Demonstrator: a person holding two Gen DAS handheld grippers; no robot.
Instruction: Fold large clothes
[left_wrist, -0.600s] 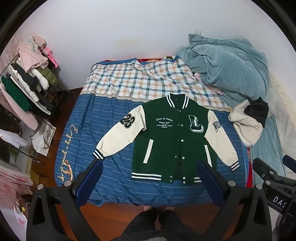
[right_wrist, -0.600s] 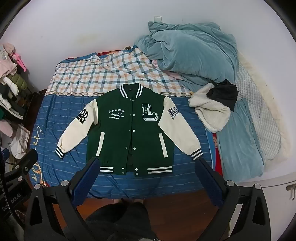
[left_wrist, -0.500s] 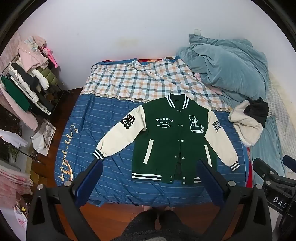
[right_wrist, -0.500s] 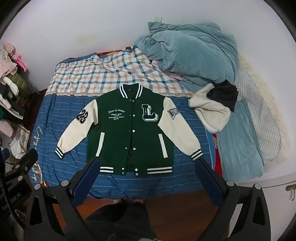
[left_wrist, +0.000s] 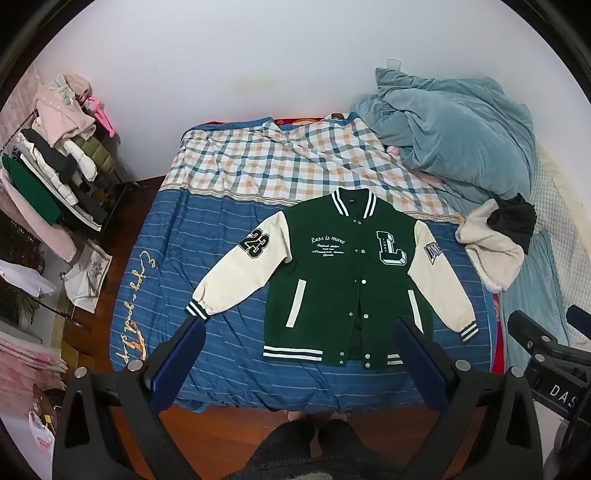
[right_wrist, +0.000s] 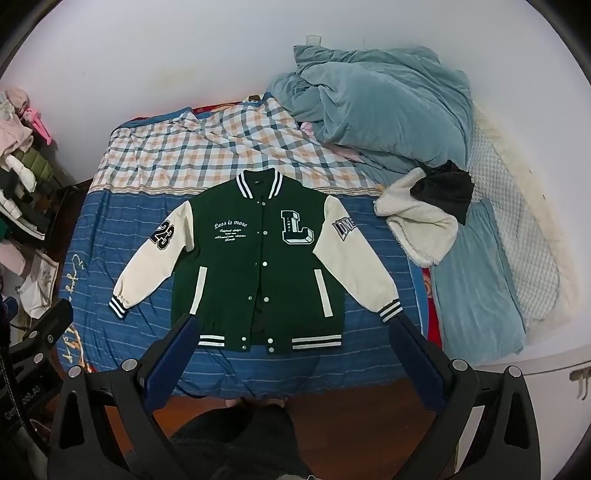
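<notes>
Practically unchanged from half a second earlier: same varsity jacket (left_wrist: 343, 280) (right_wrist: 258, 273), same spot, same spread, with only a hair of camera drift. Lies flat and face up on the blue striped bedspread (left_wrist: 229, 332) (right_wrist: 92, 295), near the foot edge of the bed, collar toward the wall and the checked sheet (left_wrist: 273, 162) (right_wrist: 207, 155), striped hem toward the floor. Runs collar to hem along the bed's length, while both cream sleeves angle outward and down to either side, cuffs resting on the blue cover. Snapped shut at the chest, gaping slightly near the hem. Above and short of the hem, left gripper (left_wrist: 299, 332) with fingers spread wide, holding nothing and touching no cloth; likewise right gripper (right_wrist: 291, 328), fingers wide apart, empty, clear of the fabric. Farther out on the mattress, well apart from the jacket: a crumpled teal duvet (left_wrist: 454, 129) (right_wrist: 376, 96) at the head, and a cream fleece garment (left_wrist: 491, 251) (right_wrist: 421, 225) with a black piece on it, off to one side. Beside the bed, on the wooden floor (left_wrist: 229, 421) (right_wrist: 332, 406), a loaded clothes rack (left_wrist: 51, 162) (right_wrist: 18, 147) against the wall.
</notes>
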